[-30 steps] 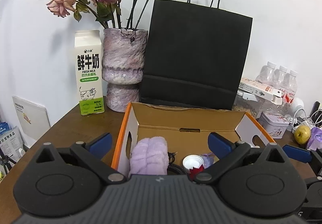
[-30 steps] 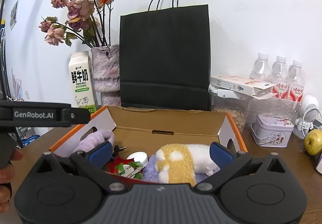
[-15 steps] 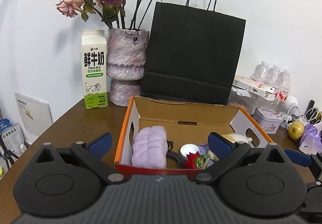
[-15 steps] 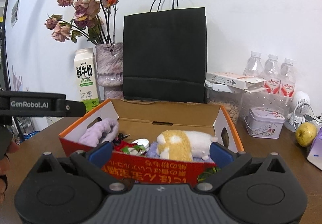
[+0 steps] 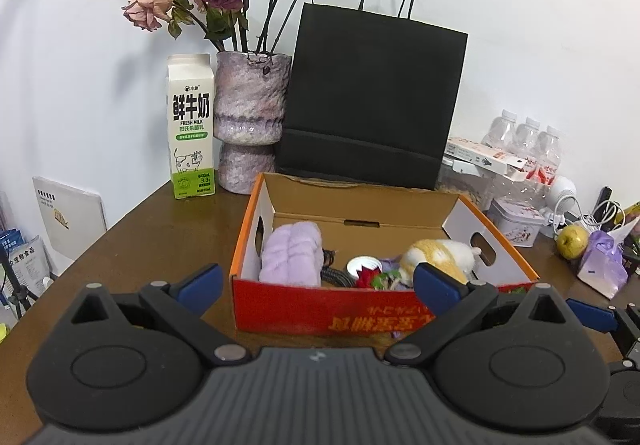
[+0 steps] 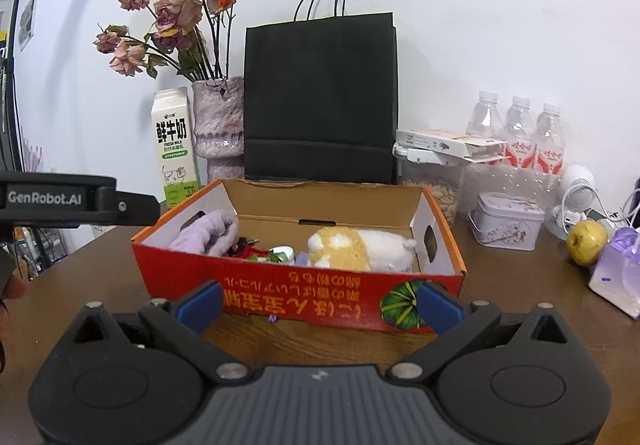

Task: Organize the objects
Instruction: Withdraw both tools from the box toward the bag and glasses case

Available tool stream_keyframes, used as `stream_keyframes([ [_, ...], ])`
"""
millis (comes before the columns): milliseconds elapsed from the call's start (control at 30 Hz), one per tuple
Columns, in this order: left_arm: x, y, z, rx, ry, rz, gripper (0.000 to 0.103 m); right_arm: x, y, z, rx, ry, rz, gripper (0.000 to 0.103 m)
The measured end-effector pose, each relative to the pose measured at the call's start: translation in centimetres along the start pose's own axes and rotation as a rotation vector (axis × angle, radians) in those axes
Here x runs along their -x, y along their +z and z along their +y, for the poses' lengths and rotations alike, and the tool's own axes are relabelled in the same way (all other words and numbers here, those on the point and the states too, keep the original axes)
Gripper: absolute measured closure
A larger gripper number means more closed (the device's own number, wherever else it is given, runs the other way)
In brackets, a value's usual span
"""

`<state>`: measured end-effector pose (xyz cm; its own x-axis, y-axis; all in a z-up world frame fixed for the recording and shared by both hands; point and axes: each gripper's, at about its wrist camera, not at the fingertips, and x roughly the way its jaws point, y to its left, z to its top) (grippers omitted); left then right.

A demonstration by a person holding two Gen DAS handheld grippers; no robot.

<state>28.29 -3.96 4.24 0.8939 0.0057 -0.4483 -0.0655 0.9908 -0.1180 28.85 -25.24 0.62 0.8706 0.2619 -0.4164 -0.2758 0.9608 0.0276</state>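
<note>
Both grippers, left gripper (image 5: 318,283) and right gripper (image 6: 320,303), have backed away from the cardboard box (image 6: 304,295), jaws spread and empty; its smaller contents look indistinct.

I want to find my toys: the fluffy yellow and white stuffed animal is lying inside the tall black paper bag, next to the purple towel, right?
Not quite. The fluffy yellow and white stuffed animal lies inside the open orange cardboard box, not the tall black paper bag, along with the purple towel. The right wrist view shows it.
</note>
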Motion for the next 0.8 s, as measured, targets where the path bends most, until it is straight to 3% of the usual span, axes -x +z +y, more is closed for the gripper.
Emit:
stream_keyframes([
  [800,4.4,-4.8,-1.4,-0.024,0.005,0.122,0.0,5.2,-4.0,-2.1,-0.024,-0.03,0.04,0.0],
])
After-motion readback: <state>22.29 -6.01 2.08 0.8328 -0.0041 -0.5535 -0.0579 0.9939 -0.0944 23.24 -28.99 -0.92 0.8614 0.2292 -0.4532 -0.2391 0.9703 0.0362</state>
